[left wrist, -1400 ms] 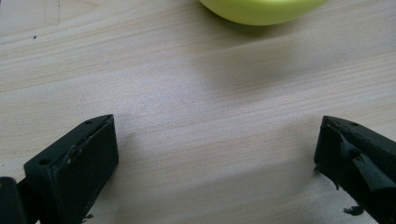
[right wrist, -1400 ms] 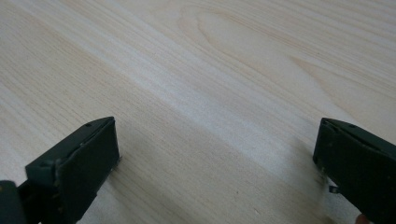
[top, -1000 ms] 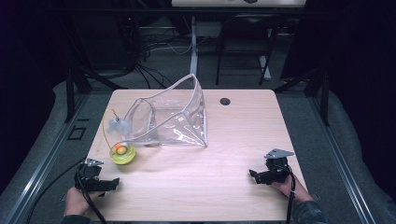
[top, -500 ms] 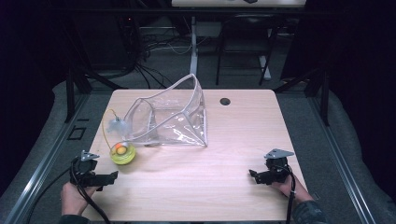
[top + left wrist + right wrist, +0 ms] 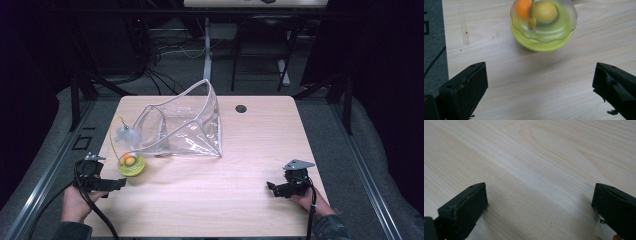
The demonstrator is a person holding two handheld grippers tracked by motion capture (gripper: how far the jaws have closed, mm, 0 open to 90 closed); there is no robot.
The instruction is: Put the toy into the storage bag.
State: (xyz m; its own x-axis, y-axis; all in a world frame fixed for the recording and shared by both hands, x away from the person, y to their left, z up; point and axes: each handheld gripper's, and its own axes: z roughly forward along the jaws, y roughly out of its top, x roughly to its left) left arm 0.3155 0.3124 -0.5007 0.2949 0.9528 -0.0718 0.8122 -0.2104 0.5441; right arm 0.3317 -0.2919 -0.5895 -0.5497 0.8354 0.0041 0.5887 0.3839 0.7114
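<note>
Yellow-green toy (image 5: 131,163) with a thin wire loop sits near the left edge of the worktop (image 5: 215,200), just beside the clear plastic bag (image 5: 182,125). Left gripper (image 5: 112,184) faces it, jaws wide, empty; approach step, likely. Next: close in around it. Right gripper (image 5: 272,188) idle at near right, jaws wide, empty.

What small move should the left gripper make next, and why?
Probably ease the left gripper forward toward the yellow toy. Its jaws stand wide open with bare table between them, and the toy sits just ahead, untouched. The right gripper rests open, far from it.
</note>
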